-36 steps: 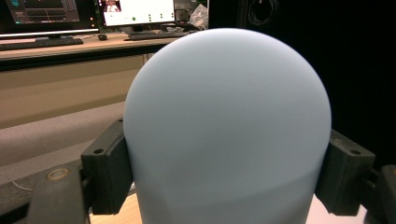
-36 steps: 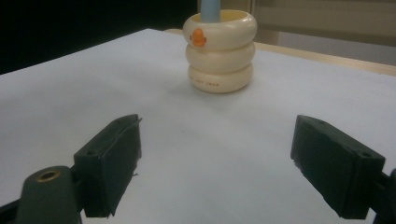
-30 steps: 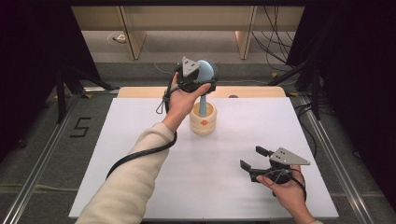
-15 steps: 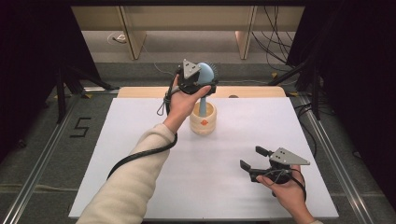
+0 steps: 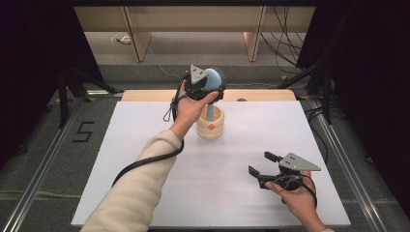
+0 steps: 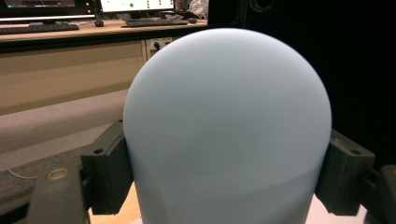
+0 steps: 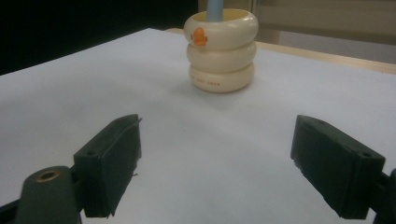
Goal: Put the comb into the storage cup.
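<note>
A pale blue brush [image 5: 212, 76] with a rounded head and dark bristles stands with its handle [image 5: 211, 110] down in a cream ringed cup [image 5: 210, 124] at the back middle of the white table. My left gripper [image 5: 215, 85] is shut on the brush head, above the cup. In the left gripper view the smooth blue head [image 6: 226, 116] sits between both jaws. My right gripper [image 5: 260, 163] rests open near the front right, nothing between its jaws. The right gripper view looks past the open gripper [image 7: 229, 158] to the cup [image 7: 222, 51], which bears an orange mark.
The white table top [image 5: 145, 145] has a wooden strip [image 5: 266, 94] along its far edge. Dark cables and stands sit on the floor at both sides. A desk with a keyboard and monitors [image 6: 93, 18] is behind the table.
</note>
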The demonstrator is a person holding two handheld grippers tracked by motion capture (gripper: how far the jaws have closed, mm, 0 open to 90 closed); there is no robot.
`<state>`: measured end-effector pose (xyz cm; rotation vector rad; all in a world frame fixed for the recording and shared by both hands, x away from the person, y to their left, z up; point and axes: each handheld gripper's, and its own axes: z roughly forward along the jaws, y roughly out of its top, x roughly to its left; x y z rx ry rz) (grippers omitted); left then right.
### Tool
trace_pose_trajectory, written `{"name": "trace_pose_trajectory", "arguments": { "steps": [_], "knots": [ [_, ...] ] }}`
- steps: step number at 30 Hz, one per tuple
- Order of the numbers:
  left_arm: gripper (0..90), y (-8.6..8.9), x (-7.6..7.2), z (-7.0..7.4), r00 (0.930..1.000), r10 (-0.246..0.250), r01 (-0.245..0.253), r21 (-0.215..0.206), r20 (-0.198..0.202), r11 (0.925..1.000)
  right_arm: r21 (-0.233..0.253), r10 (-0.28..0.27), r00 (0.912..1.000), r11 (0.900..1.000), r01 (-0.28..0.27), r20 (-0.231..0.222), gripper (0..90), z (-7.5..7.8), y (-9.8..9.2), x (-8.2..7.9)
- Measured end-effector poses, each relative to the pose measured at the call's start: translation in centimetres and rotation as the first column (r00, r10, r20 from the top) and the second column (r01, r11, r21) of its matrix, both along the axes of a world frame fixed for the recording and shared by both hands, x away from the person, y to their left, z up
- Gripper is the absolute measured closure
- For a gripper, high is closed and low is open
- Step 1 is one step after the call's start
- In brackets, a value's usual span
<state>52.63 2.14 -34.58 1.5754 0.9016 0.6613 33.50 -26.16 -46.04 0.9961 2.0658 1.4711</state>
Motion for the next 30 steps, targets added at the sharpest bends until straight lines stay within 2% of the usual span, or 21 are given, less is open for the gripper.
{"name": "trace_pose_trajectory", "arguments": {
  "steps": [30],
  "knots": [
    [19.4,0.1,0.2,-1.9,0.9992,0.004,-0.004,-0.003,-0.04,1.0,0.001,0.001,1.0,1.0,-0.001,0.003,17.0,0.0,0.0,0.0]
  ]
}}
